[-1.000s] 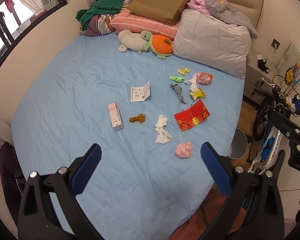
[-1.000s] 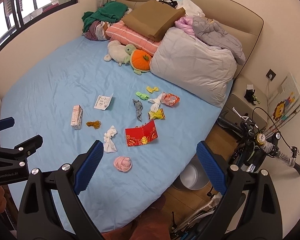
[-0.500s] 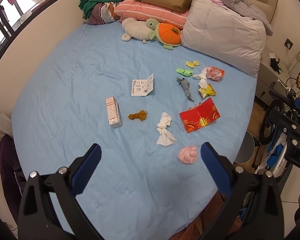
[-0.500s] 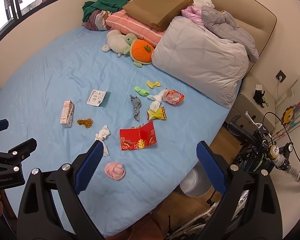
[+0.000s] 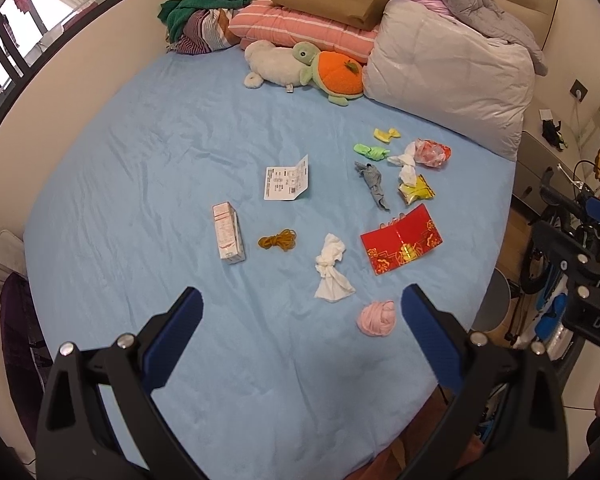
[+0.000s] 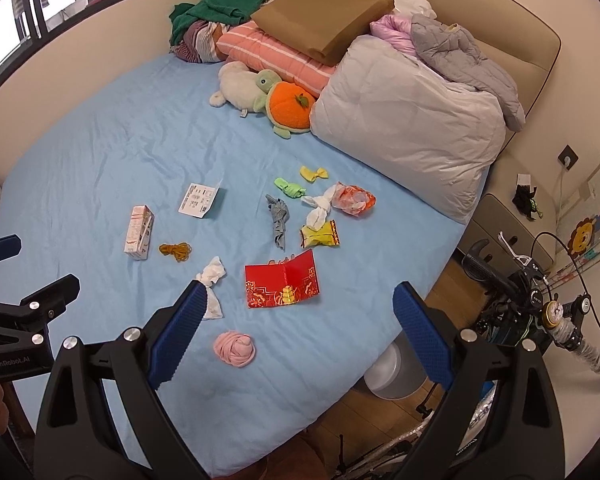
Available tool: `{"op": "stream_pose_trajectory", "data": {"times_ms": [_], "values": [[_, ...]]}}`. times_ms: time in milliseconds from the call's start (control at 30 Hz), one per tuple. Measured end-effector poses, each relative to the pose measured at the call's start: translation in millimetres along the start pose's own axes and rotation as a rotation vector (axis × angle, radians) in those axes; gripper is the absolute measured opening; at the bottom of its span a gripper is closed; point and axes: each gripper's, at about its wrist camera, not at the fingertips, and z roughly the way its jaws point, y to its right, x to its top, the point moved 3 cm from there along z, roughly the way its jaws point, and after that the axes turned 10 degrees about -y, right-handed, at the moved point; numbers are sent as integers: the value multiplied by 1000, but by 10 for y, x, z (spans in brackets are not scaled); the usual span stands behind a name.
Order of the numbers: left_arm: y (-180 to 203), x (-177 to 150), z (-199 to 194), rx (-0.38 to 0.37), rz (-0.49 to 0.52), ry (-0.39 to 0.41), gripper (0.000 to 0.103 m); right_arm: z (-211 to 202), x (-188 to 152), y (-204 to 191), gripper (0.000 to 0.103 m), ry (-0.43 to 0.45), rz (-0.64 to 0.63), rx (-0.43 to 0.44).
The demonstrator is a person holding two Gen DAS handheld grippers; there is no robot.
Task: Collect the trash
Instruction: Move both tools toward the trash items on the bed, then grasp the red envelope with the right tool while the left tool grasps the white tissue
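Observation:
Trash lies scattered on the blue bed sheet [image 5: 160, 168]: a pink wad [image 5: 376, 318], a knotted white tissue [image 5: 331, 270], a red envelope [image 5: 401, 240], a small carton [image 5: 229, 232], a brown string coil [image 5: 278, 239], a paper slip [image 5: 287, 178], a grey rag [image 5: 374, 184] and several wrappers [image 5: 416, 190]. My left gripper [image 5: 300, 312] is open and empty above the near part of the bed. My right gripper [image 6: 296, 304] is open and empty, hovering over the pink wad [image 6: 235, 349] and red envelope [image 6: 282, 285]. A grey bin [image 6: 394, 372] stands on the floor beside the bed.
Pillows, folded clothes and a plush turtle [image 5: 332, 76] are piled at the headboard. A bicycle [image 6: 532, 304] and a nightstand [image 6: 500, 220] stand right of the bed. A window [image 5: 28, 32] is on the left wall.
Both grippers have moved forward and lower toward the bed, so the trash appears closer. Nothing was picked up; both stay open.

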Motion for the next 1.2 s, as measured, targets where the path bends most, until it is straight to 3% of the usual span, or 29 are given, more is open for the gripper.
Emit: {"op": "stream_pose_trajectory", "data": {"times_ms": [333, 933, 1067, 1200], "values": [[36, -18, 490, 14, 9, -38, 99, 427, 33, 27, 91, -10, -8, 4], [337, 233, 2577, 15, -24, -135, 99, 2683, -6, 273, 88, -88, -8, 23], [395, 251, 3095, 19, -37, -166, 99, 3112, -36, 281, 76, -111, -6, 50], [458, 228, 3408, 31, -37, -185, 91, 3438, -75, 231, 32, -163, -17, 120]]}}
